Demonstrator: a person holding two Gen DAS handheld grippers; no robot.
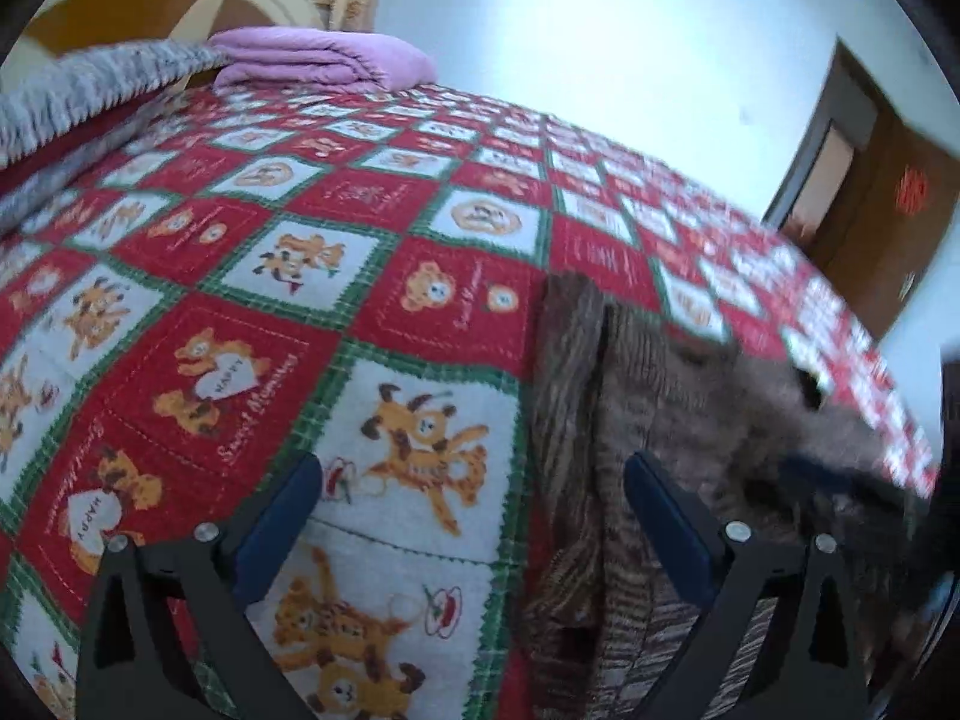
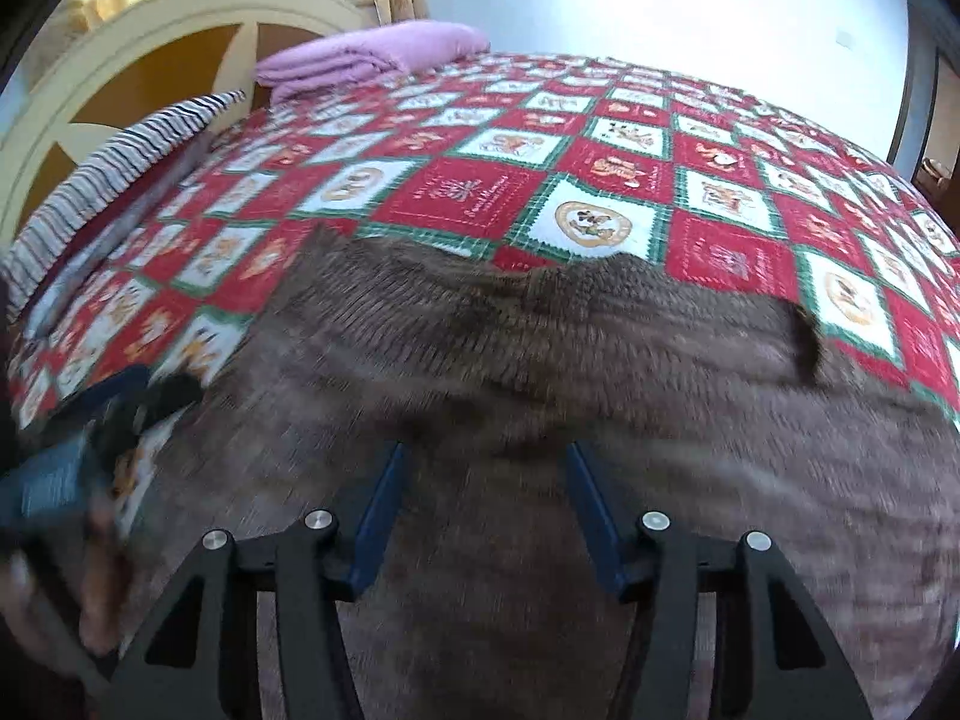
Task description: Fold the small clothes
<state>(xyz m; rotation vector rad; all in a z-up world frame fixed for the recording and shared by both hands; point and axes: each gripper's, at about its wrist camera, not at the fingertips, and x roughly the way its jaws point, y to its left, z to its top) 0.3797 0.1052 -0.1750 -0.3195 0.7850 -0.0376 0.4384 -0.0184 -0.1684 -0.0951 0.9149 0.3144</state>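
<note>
A: Where is the garment, and which way does it run?

B: A brown ribbed sweater (image 2: 540,360) lies flat on the bedspread (image 2: 720,252). In the right wrist view its long axis runs 9 to 3 o'clock. In the left wrist view one edge runs from 6 toward 12.

A: And the tongs?

B: The right gripper (image 2: 483,468) is spread above the sweater, pinching nothing. The left gripper (image 1: 474,480) is spread wide, one finger over the bedspread, one over the sweater.

A: The room?

B: A red, white and green teddy-bear bedspread, a folded purple blanket (image 2: 366,60) at 11 o'clock by a cream headboard (image 2: 156,18), white walls and a brown door (image 1: 882,210).
</note>
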